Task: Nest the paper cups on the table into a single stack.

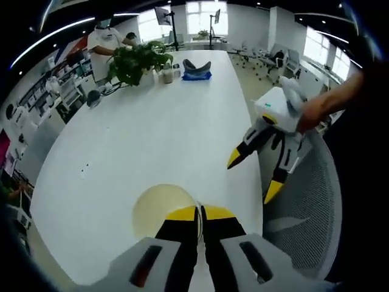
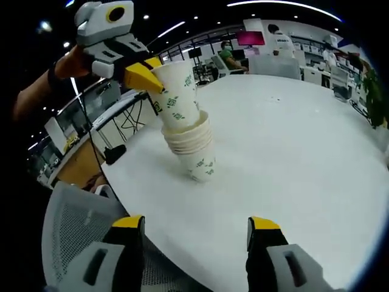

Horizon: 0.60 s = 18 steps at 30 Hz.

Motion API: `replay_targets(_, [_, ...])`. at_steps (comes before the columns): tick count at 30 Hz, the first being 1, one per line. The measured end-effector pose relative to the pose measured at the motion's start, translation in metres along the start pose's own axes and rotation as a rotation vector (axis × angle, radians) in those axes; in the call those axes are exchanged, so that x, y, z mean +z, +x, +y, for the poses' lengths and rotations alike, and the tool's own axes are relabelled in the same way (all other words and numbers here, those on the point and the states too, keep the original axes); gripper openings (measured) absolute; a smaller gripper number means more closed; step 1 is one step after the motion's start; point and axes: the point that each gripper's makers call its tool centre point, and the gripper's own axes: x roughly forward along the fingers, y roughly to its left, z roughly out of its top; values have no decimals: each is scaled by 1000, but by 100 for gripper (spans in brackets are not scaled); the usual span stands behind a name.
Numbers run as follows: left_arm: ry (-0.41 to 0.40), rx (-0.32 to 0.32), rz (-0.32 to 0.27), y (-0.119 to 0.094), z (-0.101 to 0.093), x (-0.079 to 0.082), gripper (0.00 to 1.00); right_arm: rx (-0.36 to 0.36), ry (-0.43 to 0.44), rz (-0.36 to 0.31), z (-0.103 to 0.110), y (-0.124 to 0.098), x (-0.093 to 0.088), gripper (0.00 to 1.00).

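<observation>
Left gripper view is looking down as the left gripper (image 1: 199, 214) is pinching the rim of the top paper cup (image 1: 161, 207) over the white table (image 1: 152, 134), with the right gripper (image 1: 255, 173) hanging spread beside that cup. Right gripper view is showing the right gripper (image 2: 197, 231) gaping with nothing between its tips, the stack of paper cups (image 2: 191, 143) sitting beyond it on the table while the left gripper (image 2: 143, 76) is gripping the top cup.
</observation>
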Motion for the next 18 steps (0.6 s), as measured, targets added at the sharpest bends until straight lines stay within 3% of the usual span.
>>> replay_targets(18, [-21,-12,11,9,-3,-7,0,4,-1,9,-1,3,-4,69])
